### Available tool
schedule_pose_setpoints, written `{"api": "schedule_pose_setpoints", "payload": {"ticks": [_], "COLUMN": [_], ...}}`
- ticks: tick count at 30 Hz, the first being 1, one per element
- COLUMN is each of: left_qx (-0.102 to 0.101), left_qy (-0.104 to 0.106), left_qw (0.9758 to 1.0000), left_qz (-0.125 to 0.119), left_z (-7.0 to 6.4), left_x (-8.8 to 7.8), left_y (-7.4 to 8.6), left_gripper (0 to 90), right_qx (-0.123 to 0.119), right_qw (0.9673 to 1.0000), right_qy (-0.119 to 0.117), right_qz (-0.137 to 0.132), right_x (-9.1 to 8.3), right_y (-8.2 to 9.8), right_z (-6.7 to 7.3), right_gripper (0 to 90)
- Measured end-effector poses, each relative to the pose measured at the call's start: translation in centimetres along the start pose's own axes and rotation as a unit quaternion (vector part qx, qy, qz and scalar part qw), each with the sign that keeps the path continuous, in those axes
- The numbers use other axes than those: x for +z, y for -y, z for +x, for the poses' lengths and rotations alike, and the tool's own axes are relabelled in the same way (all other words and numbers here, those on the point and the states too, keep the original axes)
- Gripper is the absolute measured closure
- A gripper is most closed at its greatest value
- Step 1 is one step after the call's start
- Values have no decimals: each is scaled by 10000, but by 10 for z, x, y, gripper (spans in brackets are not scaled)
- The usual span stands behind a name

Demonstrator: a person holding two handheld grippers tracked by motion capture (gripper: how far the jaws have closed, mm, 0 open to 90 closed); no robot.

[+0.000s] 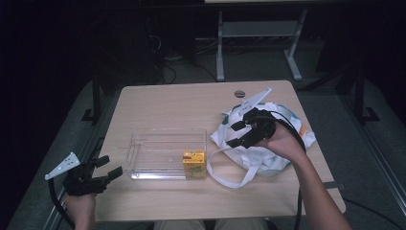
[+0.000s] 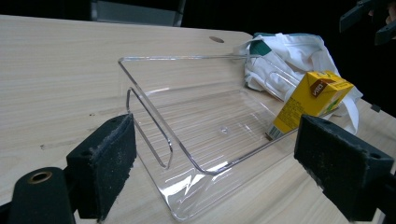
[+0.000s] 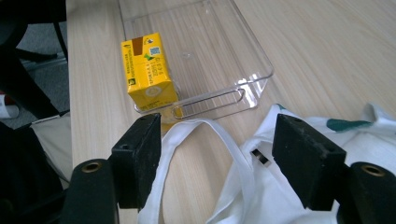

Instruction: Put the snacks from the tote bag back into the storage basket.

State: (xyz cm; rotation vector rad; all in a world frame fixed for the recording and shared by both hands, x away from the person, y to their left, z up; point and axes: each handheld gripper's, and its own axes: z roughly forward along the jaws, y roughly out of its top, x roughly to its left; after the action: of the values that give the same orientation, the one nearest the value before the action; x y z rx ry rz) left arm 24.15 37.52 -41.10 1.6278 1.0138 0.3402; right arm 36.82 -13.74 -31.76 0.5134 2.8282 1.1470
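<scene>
My right claw [image 1: 241, 132] hangs just above the white cloth bag [image 1: 261, 143] on the right side of the table [image 1: 182, 103]. Its two black pads [image 3: 140, 158] are apart, and nothing is between them. Under them I see the bag and its long white strap [image 3: 187, 135] lying on the wood. The little yellow juice box [image 1: 194, 164] stands up straight in the near right corner of the clear plastic bin [image 1: 165, 153]. That bin sits in the middle of the table, just beside the bag. The strap loops close to the box.

My left claw [image 1: 106, 168] is at the near left edge of the table, a little way from the bin. Its pads [image 2: 105, 163] are wide apart too, and they hold nothing. It points at the bin.
</scene>
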Motion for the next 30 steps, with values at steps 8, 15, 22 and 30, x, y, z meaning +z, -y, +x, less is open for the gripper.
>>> {"api": "schedule_pose_setpoints", "payload": {"ticks": [8, 15, 22, 30], "left_qx": [-14, 3, -16, 5], "left_qy": [3, 6, 3, 0], "left_qw": [10000, 10000, 10000, 10000], "left_qz": [0, 20, 24, 46], "left_z": [-1, 0, 0, -1], "left_x": [1, 2, 2, 3], "left_y": [0, 0, 0, 0], "left_gripper": [126, 126, 126, 126], "right_qx": [150, 277, 402, 565], "right_qw": [9998, 9993, 9986, 9972], "right_qy": [132, 202, 279, 368], "right_qz": [-94, -169, -211, -309], "right_x": [-9, -15, -23, -33], "right_y": [13, 25, 41, 58], "right_z": [-2, -4, -6, -3], "right_gripper": [311, 302, 301, 291]}}
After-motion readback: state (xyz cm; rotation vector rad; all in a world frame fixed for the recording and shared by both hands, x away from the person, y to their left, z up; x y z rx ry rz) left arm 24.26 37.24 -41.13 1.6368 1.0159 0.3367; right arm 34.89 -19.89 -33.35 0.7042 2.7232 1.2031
